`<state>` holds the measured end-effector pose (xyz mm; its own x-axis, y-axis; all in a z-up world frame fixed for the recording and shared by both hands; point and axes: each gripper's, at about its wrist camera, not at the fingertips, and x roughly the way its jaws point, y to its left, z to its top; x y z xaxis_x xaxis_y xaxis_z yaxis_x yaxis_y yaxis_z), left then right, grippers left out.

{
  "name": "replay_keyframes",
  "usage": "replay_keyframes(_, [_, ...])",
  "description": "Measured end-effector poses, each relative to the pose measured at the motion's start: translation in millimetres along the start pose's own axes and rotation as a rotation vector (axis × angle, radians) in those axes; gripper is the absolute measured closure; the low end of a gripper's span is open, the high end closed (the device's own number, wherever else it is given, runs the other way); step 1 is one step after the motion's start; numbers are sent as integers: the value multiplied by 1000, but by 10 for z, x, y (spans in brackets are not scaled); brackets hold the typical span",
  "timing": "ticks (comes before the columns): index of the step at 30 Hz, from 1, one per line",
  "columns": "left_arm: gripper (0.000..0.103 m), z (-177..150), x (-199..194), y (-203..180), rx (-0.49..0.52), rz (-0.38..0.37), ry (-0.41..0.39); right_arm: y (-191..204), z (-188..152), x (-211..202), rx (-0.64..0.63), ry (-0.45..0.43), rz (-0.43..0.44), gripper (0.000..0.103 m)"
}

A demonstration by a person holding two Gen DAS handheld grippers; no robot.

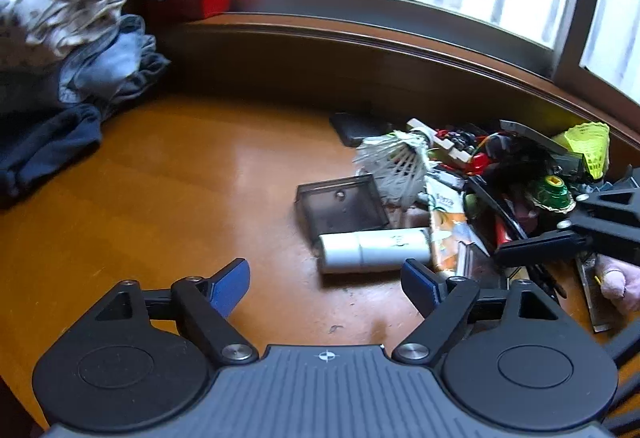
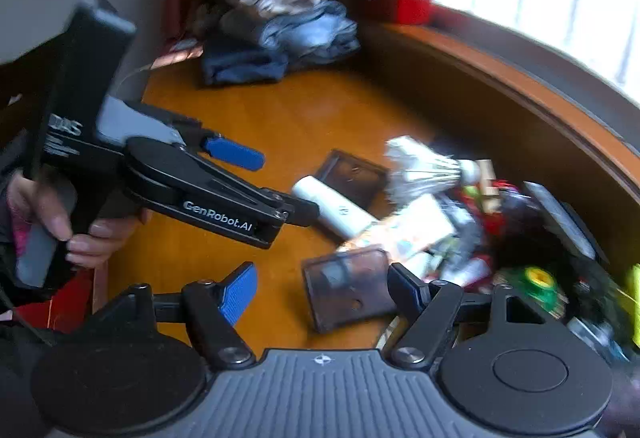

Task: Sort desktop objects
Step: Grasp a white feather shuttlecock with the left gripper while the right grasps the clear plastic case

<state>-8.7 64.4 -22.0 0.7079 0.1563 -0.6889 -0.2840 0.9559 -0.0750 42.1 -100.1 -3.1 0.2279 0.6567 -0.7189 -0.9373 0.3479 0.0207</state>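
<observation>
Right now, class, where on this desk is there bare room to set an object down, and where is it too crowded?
Bare wood runs between the clothes pile and the white tube, on to the left claw. Crowded: the clutter from the shuttlecock to the yellow shuttlecock, under the sill.

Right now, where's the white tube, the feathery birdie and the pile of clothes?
white tube (image 1: 374, 251), left wrist view, middle of its body.
feathery birdie (image 1: 394, 162), left wrist view, on its feathers.
pile of clothes (image 2: 280, 18), right wrist view, on the blue folds.
</observation>
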Motion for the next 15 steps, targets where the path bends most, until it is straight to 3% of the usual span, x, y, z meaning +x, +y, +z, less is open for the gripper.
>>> replay_keyframes(4, [16,-11,-26,56,-17,14,-8,54,31,209,-61,37,-15,29])
replay_keyframes(15, [13,38,26,18,-3,21,-6,-102,-2,289,-74,48,-38,23])
